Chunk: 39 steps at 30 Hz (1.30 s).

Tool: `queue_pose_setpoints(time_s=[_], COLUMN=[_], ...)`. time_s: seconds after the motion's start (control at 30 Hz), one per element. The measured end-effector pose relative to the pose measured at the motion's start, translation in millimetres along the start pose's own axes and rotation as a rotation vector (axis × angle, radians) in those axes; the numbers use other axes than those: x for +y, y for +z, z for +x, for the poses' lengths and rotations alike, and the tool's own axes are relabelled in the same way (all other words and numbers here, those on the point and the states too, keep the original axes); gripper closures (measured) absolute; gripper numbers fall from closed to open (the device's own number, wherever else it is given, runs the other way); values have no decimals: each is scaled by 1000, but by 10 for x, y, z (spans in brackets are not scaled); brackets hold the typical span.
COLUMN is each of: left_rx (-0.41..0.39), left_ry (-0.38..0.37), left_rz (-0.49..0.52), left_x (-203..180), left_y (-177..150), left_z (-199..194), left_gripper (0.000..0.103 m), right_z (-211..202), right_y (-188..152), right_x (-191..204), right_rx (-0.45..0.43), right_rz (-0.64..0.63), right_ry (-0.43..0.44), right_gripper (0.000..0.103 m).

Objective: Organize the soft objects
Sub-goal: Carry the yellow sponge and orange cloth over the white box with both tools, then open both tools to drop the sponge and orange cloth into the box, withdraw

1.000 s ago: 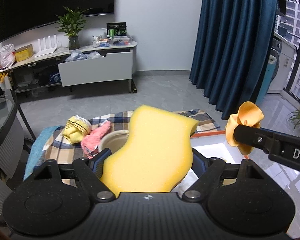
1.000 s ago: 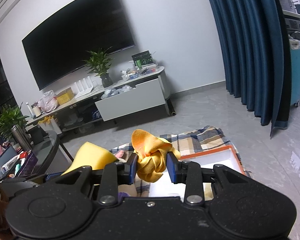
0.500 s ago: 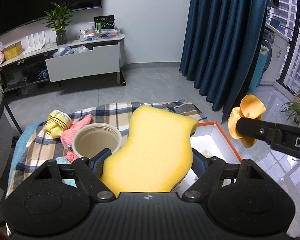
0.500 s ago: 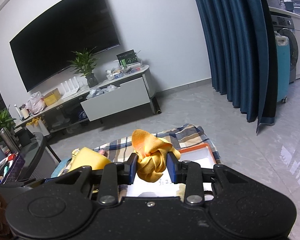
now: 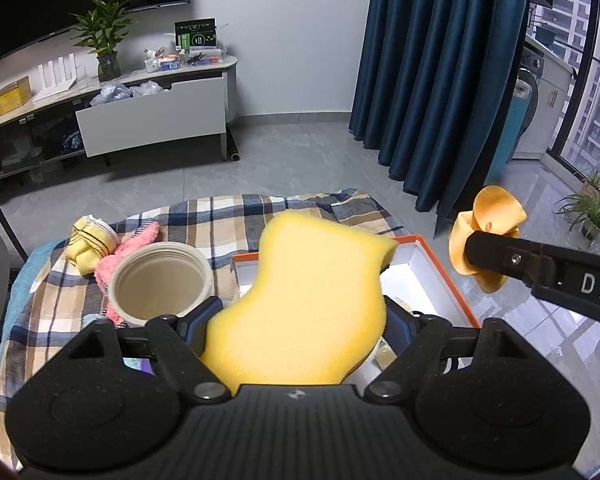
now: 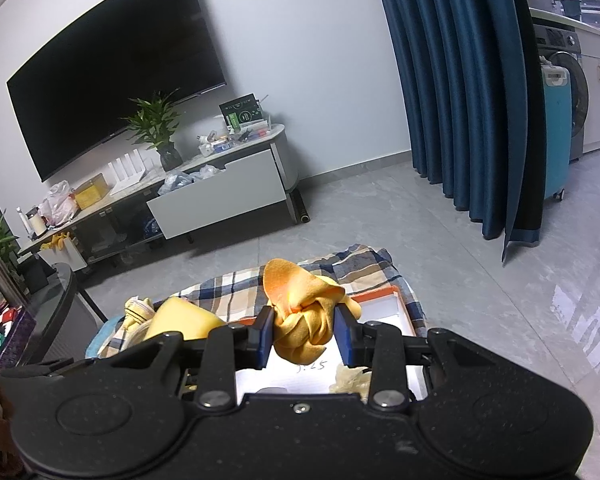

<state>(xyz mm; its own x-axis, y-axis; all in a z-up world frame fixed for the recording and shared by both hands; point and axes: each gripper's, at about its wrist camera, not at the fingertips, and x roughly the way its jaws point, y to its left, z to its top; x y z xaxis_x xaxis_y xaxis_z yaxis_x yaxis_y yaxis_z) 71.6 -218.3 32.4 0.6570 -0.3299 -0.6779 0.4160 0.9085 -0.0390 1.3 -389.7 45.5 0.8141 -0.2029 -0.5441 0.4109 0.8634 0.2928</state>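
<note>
- Yellow foam sponge (image 5: 312,304) is clamped upright between the widely spread jaws of the left gripper (image 5: 300,320), pads pressing both its sides; the gripper tilts downward over the orange-rimmed box (image 5: 452,280).
- Orange knotted cloth (image 6: 304,316) is pinched between the blue pads of the right gripper (image 6: 305,334), jaws narrowly set, also tilted down above the box.
- In the left wrist view, the right gripper's finger enters from 3 o'clock, carrying the cloth; white letters "DA" are readable on it.
- Handwriting on the box's white floor is partly hidden; it seems to end in "25".
- Beige tub (image 5: 160,284) stands at 9 o'clock of the sponge on the plaid blanket (image 5: 228,220).
</note>
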Motion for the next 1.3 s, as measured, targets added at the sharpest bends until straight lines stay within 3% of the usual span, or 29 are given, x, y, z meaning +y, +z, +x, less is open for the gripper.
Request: queue_pose_setpoints(time_s=[0.27,0.5,0.63,0.8,1.3], left_rx=[30,52,56,43,-87], left_ry=[-19,-97,-79,-69,13], left_rz=[11,26,15,-7,-29], left_x=[-74,-151,-110,-22,394], left_y=[15,35,14,23,-60], left_z=[137,211,186,83,-502], left_gripper=[18,11,11,10,4], right_z=[148,257,244,166,-265], right_y=[18,60,59,60,-58], right_x=[-53,-145,-171,-135,342], right_rx=[15,24,33,25,-41], right_rz=[10,21,27,32,-31], right_ry=[-31,-70,-63,-72,18], right_gripper=[61,45,39,39,39])
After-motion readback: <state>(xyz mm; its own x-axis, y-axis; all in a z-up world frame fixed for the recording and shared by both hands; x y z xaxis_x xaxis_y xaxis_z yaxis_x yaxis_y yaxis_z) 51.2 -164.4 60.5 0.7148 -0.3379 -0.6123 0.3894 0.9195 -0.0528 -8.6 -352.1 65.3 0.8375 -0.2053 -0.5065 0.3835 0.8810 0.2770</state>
